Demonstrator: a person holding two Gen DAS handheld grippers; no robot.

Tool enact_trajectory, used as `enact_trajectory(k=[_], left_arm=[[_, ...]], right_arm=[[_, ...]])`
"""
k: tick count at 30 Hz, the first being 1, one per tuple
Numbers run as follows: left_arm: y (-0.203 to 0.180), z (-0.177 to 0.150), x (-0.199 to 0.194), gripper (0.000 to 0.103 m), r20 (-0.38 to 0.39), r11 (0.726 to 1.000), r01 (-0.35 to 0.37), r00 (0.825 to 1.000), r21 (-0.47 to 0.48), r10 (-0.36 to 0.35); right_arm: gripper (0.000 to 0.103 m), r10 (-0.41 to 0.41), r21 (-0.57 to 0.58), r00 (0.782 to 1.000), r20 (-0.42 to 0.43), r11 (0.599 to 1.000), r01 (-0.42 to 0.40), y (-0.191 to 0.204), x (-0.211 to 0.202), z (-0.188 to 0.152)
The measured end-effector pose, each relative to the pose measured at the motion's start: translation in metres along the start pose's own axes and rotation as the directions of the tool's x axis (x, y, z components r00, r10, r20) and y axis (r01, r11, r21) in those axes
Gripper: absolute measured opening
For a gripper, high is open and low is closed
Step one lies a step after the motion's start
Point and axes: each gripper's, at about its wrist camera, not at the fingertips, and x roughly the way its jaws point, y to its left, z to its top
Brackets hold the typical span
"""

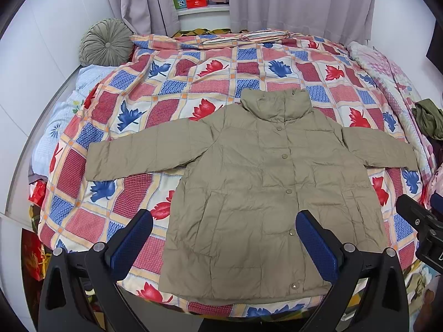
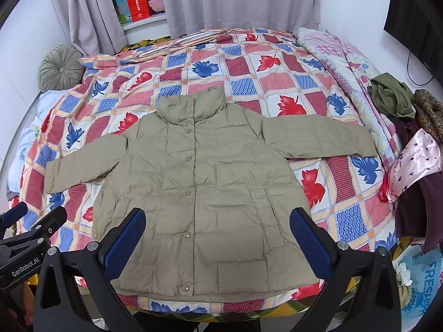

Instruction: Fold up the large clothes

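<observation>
A khaki padded jacket (image 1: 257,182) (image 2: 199,182) lies flat and face up on the bed, buttoned, collar away from me, both sleeves spread out to the sides. My left gripper (image 1: 224,238) hovers open above the jacket's lower left hem, with nothing between its blue pads. My right gripper (image 2: 217,238) is open too, held over the lower hem, empty. In the left wrist view the right gripper's black body (image 1: 420,221) shows at the right edge; in the right wrist view the left gripper's body (image 2: 30,235) sits at the left edge.
The bed carries a patchwork quilt (image 1: 193,83) with red and blue leaves. A round grey-green cushion (image 1: 106,43) lies at the far left corner. A pile of other clothes (image 2: 409,127) and a folded pink blanket (image 2: 340,52) occupy the right side. Grey curtains (image 2: 241,2) hang behind.
</observation>
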Motion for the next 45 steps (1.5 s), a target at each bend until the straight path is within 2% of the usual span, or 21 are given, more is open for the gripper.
enact_trajectory(k=[45], left_arm=[[0.0039,-0.0039,0.0004,0.103,-0.001,1.000,-0.002,1.000,-0.005,0.002]], right_arm=[[0.103,0.007,-0.001,1.000,-0.005,1.000,-0.007,0.0040,0.0018,0.0012]])
